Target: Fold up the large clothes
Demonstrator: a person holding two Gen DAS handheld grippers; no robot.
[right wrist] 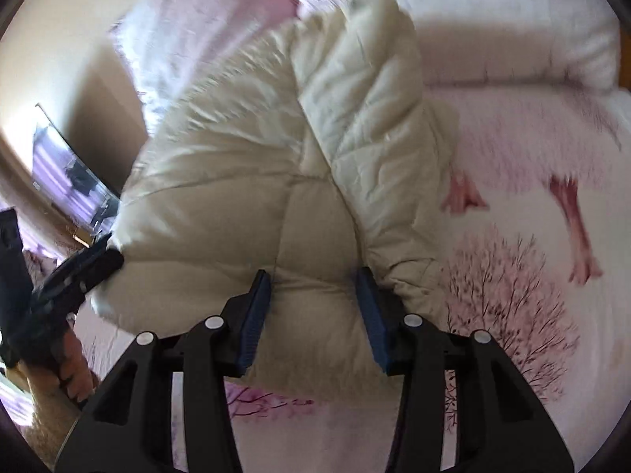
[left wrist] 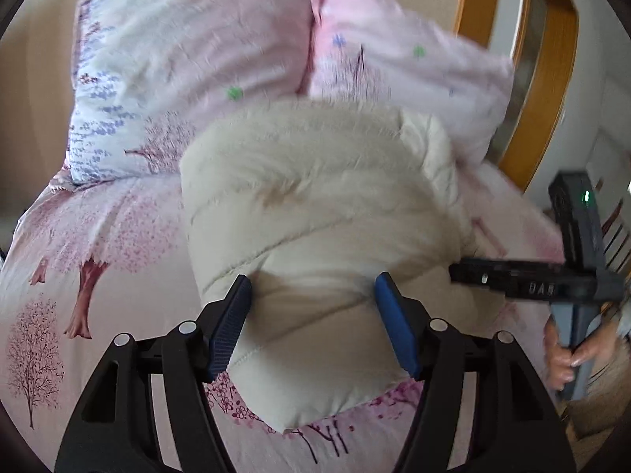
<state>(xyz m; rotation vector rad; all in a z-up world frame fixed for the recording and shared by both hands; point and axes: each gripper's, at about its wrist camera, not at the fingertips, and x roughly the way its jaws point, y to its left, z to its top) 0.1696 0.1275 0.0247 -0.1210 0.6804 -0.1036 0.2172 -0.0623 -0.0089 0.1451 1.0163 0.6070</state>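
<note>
A cream quilted jacket [left wrist: 315, 213] lies bunched in a thick roll on a bed sheet [left wrist: 79, 276] printed with pink trees. The left gripper [left wrist: 313, 325] holds the near end of the roll; its blue pads press into the padding on both sides, jaws closed on the fabric. The right gripper [right wrist: 311, 321] clamps another fold of the jacket [right wrist: 276, 149] in the same way. Two pink patterned pillows [left wrist: 189, 51] stand just beyond the jacket, at the far end of the bed. A wooden frame [left wrist: 548, 79] rises at the far right. In the left wrist view, the right gripper's [left wrist: 465, 266] body carries pale lettering, too blurred to read. A dark screen [right wrist: 71, 173] sits on the wall at left.
</note>
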